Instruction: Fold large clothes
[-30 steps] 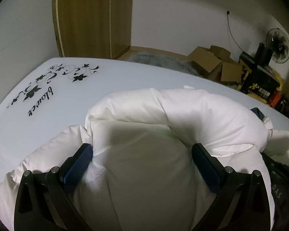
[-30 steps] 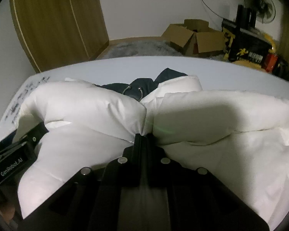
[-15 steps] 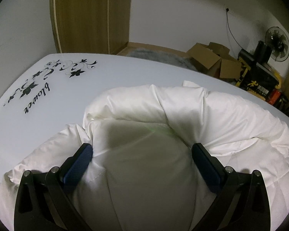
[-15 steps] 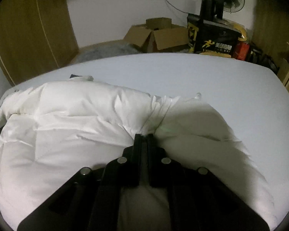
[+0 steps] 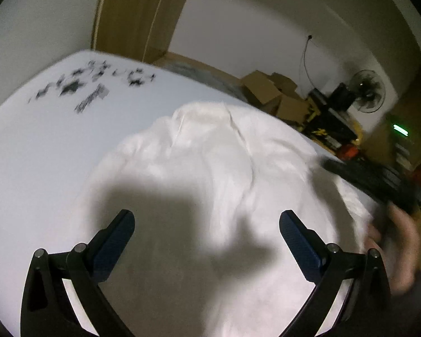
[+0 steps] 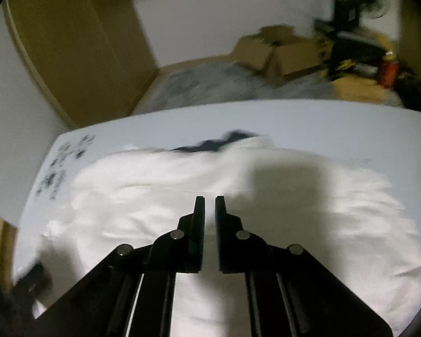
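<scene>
left gripper (image 5: 206, 226): jaws wide apart, holding nothing, above the near part of the jacket
right gripper (image 6: 209, 206): jaws nearly together with a narrow gap, nothing between them
white puffer jacket (image 5: 210, 174): lying bunched on the white bed sheet (image 5: 56, 140); dark lining (image 6: 216, 143) shows at its far edge
cardboard boxes (image 5: 269, 92): far right, on the floor

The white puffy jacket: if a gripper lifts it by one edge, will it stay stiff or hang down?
The white puffy jacket probably sags: it lies in soft creases. Its padded bulk suggests lightness. The bed sheet looks smooth, so it may slide.
</scene>
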Demonstrator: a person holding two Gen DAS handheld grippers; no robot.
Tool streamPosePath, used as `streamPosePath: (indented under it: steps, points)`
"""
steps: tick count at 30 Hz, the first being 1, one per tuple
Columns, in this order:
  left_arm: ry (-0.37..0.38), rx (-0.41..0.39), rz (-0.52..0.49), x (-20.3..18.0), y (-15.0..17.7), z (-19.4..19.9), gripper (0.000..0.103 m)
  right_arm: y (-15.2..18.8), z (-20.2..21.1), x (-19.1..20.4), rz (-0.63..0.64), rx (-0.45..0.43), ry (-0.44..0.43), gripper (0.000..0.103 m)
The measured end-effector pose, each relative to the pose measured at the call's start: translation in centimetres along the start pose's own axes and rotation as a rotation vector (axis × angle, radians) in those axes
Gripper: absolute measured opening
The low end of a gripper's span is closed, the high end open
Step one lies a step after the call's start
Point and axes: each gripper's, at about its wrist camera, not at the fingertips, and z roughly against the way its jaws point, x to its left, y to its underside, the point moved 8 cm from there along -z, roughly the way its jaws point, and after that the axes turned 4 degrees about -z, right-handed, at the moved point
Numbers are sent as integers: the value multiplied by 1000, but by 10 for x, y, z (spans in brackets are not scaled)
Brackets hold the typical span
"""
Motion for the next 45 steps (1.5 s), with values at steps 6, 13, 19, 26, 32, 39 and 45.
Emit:
streamPosePath:
  steps: [6,13,19,26,32,39,45]
  points:
    - [39,55,73,36,43,38,103,37,-82,10,70,143,144,4]
    - [64,41,158,67,59,60,103,104,-6,31,10,83,28,5]
    - [122,83,178,58,68,53,103,161,-56,14,7,168,-15,1]
    - [121,125,231,74,81,52,103,235,-48,28,44,224,7,2]
    - [140,131,250,76,86,55,103,264,-43,42,56,202,-28,2]
    - [272,209,391,76,97,36,103,311,-89,43,28,319,-108,10]
    - [325,194,500,86,95,15,103,312,-63,34,-34,169,-148,29]
